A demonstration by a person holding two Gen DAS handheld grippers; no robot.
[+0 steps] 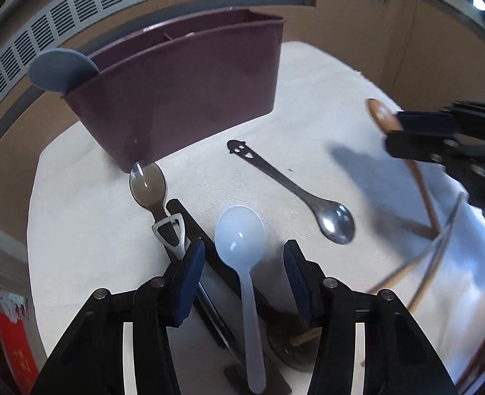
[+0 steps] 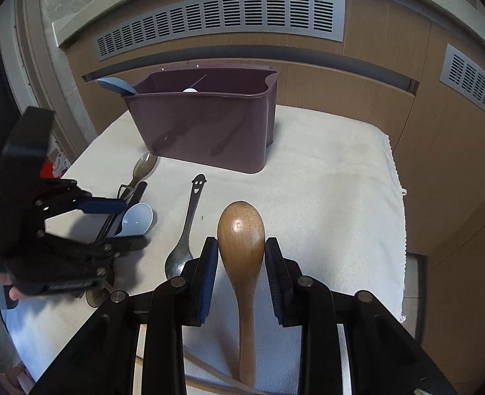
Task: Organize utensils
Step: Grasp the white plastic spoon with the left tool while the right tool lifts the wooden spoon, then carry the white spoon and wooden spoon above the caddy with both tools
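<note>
A maroon utensil caddy (image 1: pixel 183 92) stands at the back of the cloth-covered table; it also shows in the right wrist view (image 2: pixel 209 125), with a grey-blue spoon (image 2: pixel 115 85) in its left compartment. My left gripper (image 1: pixel 244 256) is open, its fingers on either side of a white plastic spoon (image 1: pixel 241 233) that lies on the cloth. My right gripper (image 2: pixel 241 253) is shut on a wooden spoon (image 2: pixel 241 230), held above the cloth; in the left wrist view this spoon (image 1: pixel 379 113) sticks out of it at the right.
A steel spoon with a smiley handle (image 1: pixel 308 197) lies mid-table. A clear brown spoon (image 1: pixel 148 184), a steel utensil and a black utensil (image 1: pixel 189 217) lie left of the white spoon. Wooden chopsticks (image 1: pixel 423 194) lie at the right. A wooden cabinet with vents (image 2: pixel 222 16) stands behind.
</note>
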